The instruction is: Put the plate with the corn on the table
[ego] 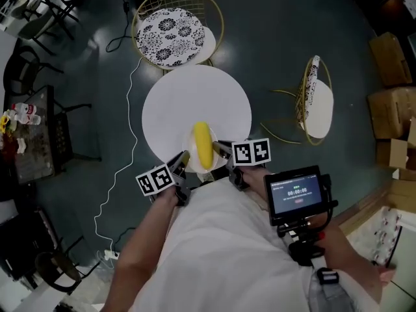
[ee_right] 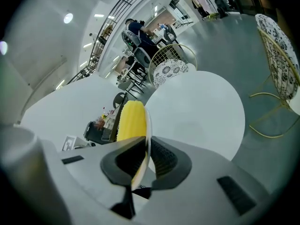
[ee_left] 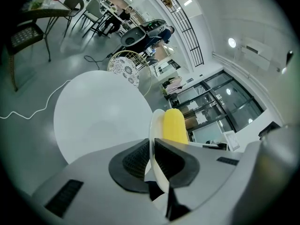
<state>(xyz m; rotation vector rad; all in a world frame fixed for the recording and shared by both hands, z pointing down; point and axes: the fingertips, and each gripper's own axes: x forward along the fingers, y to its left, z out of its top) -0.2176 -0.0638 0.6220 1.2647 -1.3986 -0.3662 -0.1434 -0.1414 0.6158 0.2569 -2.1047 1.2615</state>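
Dark grey floor surrounds a round white table (ego: 188, 103), with a wire chair (ego: 177, 25) bearing a patterned cushion beyond it, a second chair (ego: 316, 99) off to the right and a white cable (ego: 123, 142) trailing down the left. At the table's near edge a pale plate (ego: 195, 164) carries a yellow corn cob (ego: 203, 145) lying lengthwise, pointing away from the person. Left tongs (ego: 184, 158) grip the plate's left rim and right tongs (ego: 218, 149) grip its right rim. Each gripper view shows the dark ribbed pads closed on the thin rim, seen edge-on, with the corn rising beside it and the tabletop beyond. The plate overlaps the table's edge in the head view; whether it touches the top I cannot tell. A small screen (ego: 298, 194) sits by the person's right arm.
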